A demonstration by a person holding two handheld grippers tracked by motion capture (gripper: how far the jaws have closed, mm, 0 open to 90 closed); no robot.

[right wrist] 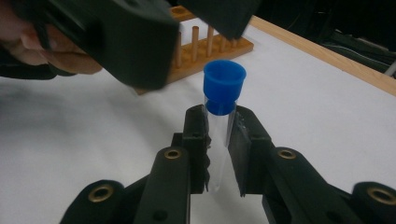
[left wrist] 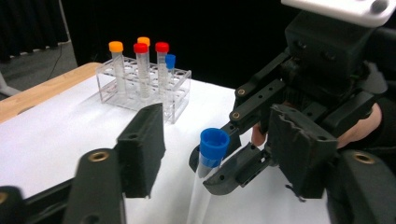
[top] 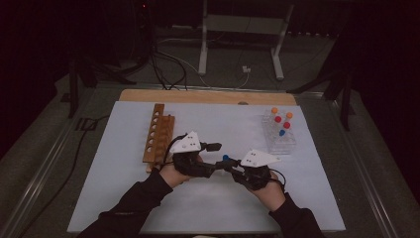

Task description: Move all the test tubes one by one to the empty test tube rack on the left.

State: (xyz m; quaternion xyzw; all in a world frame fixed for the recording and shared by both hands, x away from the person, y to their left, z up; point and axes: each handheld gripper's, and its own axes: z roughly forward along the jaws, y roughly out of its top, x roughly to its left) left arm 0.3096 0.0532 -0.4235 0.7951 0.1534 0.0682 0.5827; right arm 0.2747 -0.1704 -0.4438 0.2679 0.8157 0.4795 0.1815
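Holding: right gripper is clamped on the clear body of a blue-capped tube, just below the cap, so the cap stands free above the jaws.
Approaching: left gripper has its jaws about half apart, one on each side of the blue cap and not touching it; judged, placed so to grasp or twist the cap.
Location: the held tube is above the white mat, between the two grippers near the table's middle.
Clear rack: five capped tubes stand in it, namely two red, two orange, one blue.
Wooden rack: one, with a row of holes, no tubes seen in it.
Grippers: two, one per hand.
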